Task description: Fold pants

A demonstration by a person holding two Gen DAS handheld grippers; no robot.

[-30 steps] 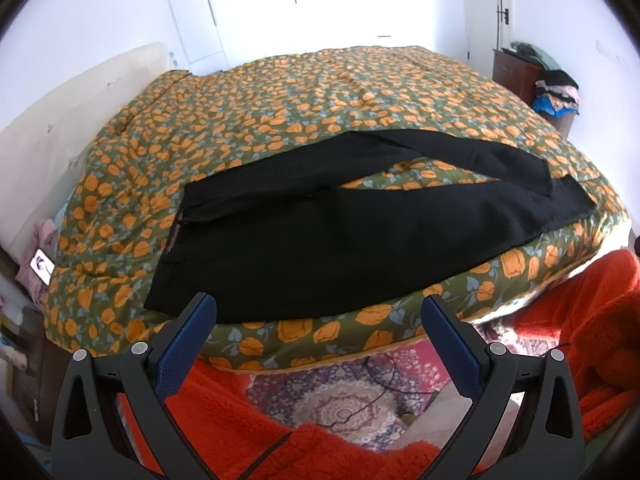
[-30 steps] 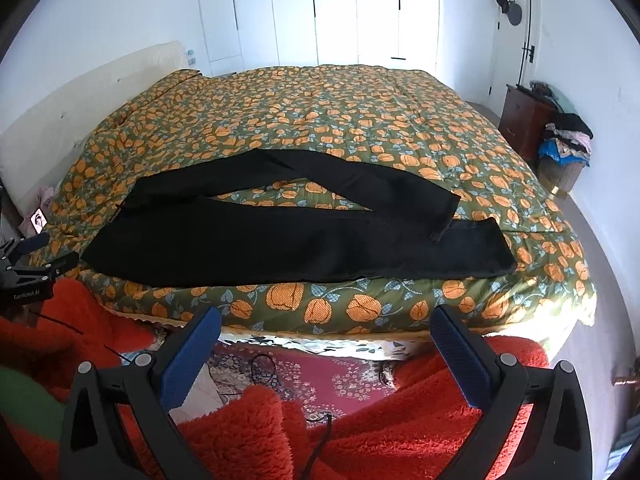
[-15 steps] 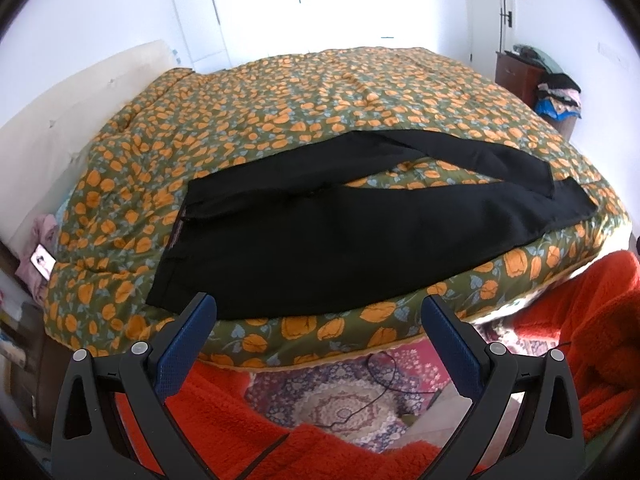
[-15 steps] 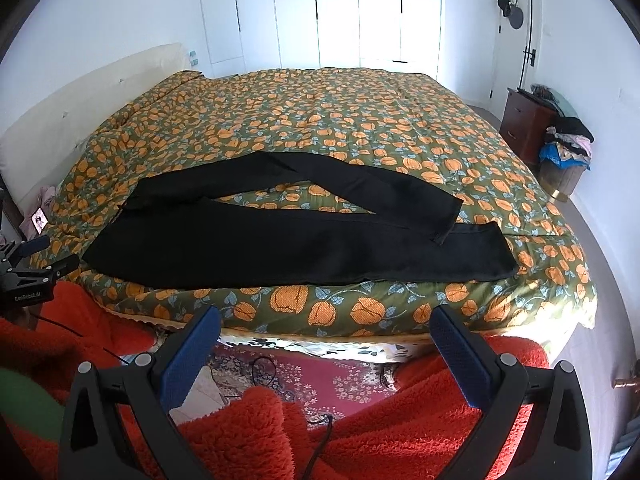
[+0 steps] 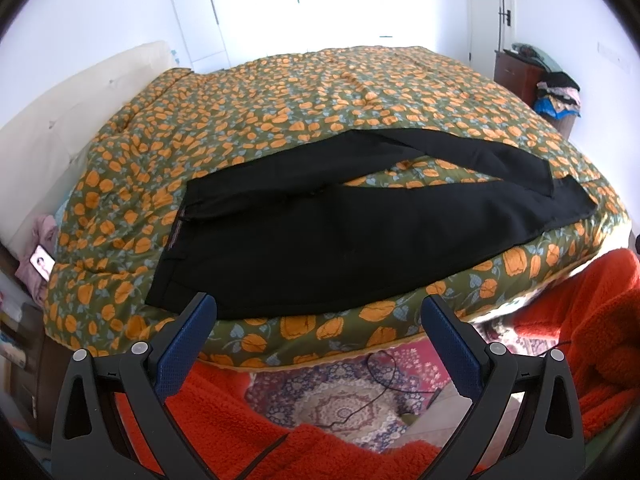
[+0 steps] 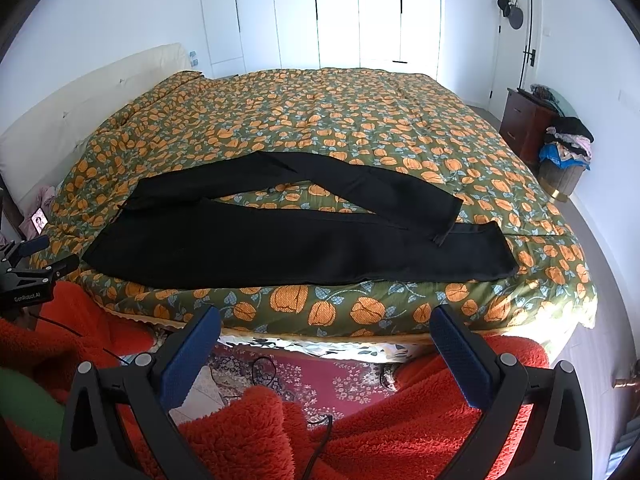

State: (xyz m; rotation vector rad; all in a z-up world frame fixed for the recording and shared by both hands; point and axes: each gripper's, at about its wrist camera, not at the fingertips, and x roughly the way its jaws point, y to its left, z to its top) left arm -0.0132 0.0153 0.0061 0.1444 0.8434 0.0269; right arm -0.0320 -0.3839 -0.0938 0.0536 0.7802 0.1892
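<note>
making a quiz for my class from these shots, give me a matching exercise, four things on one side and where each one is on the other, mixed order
Things:
1. black pants
2. phone
3. pile of clothes
4. patterned rug

Places:
A. on the floor below the near edge of the bed
B. spread along the near edge of the floral quilt, far leg angled so its hem lies on the near leg
C. at the left end of the bed, by the headboard
D. heaped by the dark wooden dresser at the right wall

Pairs: 1-B, 2-C, 3-D, 4-A
</note>
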